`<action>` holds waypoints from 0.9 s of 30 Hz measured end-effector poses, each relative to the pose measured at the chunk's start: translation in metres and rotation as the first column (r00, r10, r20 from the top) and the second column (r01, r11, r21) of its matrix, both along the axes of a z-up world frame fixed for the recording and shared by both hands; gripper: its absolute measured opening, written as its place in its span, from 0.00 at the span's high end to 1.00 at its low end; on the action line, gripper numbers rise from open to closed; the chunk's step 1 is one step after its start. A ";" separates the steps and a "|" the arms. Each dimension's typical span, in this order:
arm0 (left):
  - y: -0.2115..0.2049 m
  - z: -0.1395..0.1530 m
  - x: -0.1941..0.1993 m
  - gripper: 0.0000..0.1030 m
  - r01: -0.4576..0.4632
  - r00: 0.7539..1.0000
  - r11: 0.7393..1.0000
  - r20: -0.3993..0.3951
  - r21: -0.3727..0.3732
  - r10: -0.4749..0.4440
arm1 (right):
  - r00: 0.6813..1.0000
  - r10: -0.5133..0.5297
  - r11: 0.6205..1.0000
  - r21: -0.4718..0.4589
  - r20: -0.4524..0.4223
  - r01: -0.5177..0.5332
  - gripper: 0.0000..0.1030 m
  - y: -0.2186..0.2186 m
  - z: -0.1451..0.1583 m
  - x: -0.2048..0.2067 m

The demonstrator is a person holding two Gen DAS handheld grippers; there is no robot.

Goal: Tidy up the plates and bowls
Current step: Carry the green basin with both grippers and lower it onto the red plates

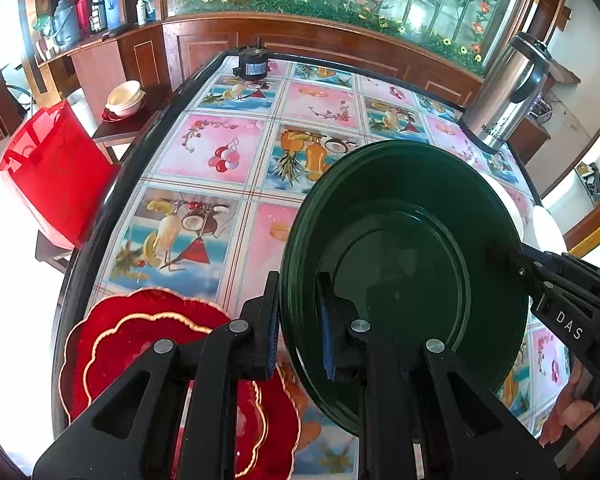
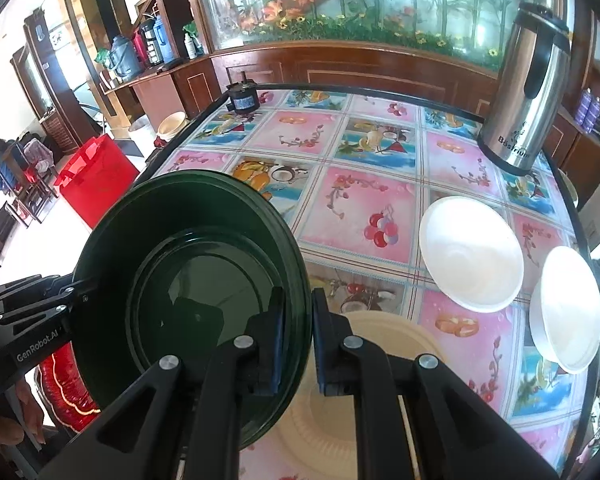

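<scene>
My left gripper (image 1: 298,324) clamped on the green plate (image 1: 404,272) rim at lower centre, my right gripper (image 2: 294,334) pinching the opposite rim, plate lifted over the table (image 2: 364,200)

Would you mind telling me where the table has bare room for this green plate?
Free: the cloth's middle, between the black motor and steel flask. Crowded: near edge, with scalloped red plates, cream plate and white bowls.

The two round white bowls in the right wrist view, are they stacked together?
No, the two white bowls lie side by side on the patterned tablecloth.
</scene>
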State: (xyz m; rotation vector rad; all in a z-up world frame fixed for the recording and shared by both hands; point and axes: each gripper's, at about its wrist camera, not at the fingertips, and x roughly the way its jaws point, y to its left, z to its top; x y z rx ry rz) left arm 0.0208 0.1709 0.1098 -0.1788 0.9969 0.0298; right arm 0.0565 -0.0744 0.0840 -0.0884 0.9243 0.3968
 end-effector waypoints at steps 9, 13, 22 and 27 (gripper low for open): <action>0.013 0.011 -0.032 0.84 -0.009 1.000 1.000 0.020 -0.001 0.009 | 0.999 0.032 0.999 0.006 0.010 -0.032 0.89 0.011 0.008 -0.022; 0.023 0.015 -0.048 0.84 -0.017 1.000 1.000 0.026 -0.005 0.017 | 0.999 0.053 0.999 0.009 0.008 -0.053 0.89 0.019 0.009 -0.034; 0.054 0.026 -0.083 0.84 -0.061 0.997 0.998 0.051 -0.003 0.061 | 0.993 0.121 0.993 0.018 0.013 -0.121 0.87 0.048 0.011 -0.057; 0.079 0.025 -0.103 0.84 -0.092 0.995 0.996 0.039 -0.020 0.093 | 0.986 0.168 0.986 0.018 0.006 -0.168 0.86 0.070 0.010 -0.067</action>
